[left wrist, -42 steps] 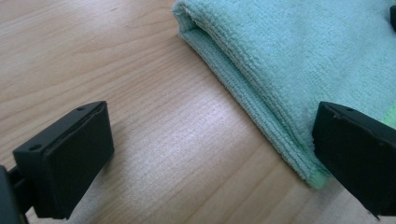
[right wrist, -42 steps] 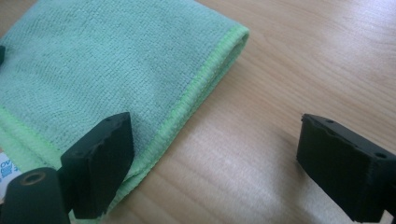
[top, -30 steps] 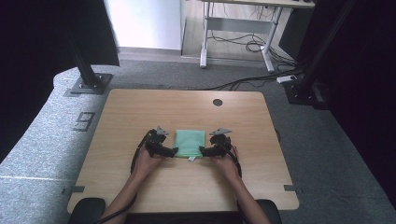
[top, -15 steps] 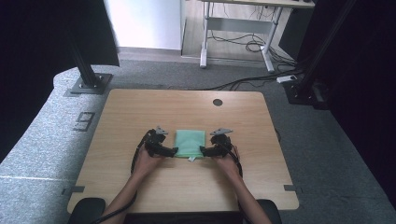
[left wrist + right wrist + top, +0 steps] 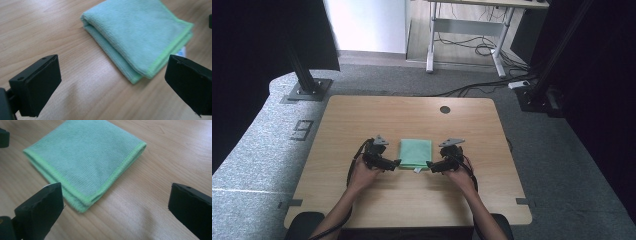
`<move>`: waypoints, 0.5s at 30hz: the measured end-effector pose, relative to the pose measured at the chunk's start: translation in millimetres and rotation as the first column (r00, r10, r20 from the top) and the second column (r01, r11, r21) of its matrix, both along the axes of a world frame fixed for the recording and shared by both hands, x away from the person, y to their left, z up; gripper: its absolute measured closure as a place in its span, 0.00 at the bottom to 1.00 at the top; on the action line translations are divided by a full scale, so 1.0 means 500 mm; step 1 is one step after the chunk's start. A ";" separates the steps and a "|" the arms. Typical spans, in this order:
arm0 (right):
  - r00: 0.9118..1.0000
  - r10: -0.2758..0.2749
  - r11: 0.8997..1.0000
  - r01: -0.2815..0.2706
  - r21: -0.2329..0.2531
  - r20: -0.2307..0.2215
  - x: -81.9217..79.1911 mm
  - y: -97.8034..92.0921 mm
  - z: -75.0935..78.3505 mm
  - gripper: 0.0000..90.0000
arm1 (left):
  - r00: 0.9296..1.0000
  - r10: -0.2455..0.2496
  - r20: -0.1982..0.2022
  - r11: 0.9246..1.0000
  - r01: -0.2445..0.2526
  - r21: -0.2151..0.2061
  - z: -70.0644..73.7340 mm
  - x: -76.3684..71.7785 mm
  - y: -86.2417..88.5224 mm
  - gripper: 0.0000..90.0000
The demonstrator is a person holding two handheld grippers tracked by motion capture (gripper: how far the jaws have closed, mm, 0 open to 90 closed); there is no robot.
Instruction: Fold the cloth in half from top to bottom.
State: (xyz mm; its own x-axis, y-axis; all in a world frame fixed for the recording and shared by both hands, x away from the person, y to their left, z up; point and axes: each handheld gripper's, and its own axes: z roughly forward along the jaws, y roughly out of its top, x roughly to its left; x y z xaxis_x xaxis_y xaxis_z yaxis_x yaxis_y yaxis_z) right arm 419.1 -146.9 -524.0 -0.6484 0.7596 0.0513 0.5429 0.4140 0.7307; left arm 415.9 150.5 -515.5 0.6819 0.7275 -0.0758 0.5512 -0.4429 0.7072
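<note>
Lying flat: folded square terry cloth (image 5: 415,153), w/ lime hem.

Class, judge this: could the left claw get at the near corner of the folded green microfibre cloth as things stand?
Probably yes. The left claw is open, the folded green microfibre cloth lies just ahead, and bare wooden table lies between.

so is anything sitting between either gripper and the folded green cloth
Nothing visible does. The left gripper and right gripper flank the near corners of the green cloth, jaws open, with just bare table between them and the cloth's edges.
</note>
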 end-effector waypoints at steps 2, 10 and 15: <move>1.000 0.010 1.000 -0.010 -0.002 0.006 -0.010 -0.004 0.009 0.00 | 1.000 -0.010 0.007 1.000 0.010 -0.007 0.009 -0.010 0.002 0.01; 0.999 0.032 0.999 -0.031 -0.008 0.040 -0.042 -0.018 0.037 0.00 | 0.998 -0.040 0.042 0.999 0.040 0.006 0.032 -0.042 0.012 0.01; 0.998 0.044 0.999 -0.044 -0.010 0.048 -0.061 -0.029 0.051 0.00 | 0.996 -0.059 0.063 0.998 0.057 0.034 0.039 -0.061 0.018 0.00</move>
State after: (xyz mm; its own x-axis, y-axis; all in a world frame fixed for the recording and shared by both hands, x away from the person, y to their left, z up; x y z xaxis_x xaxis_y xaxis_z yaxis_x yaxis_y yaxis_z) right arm 388.4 -161.6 -498.7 -0.6828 0.7305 0.0122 0.4882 0.4437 0.7515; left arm 385.5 159.4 -495.8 0.7259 0.6877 -0.0081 0.4776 -0.4957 0.7254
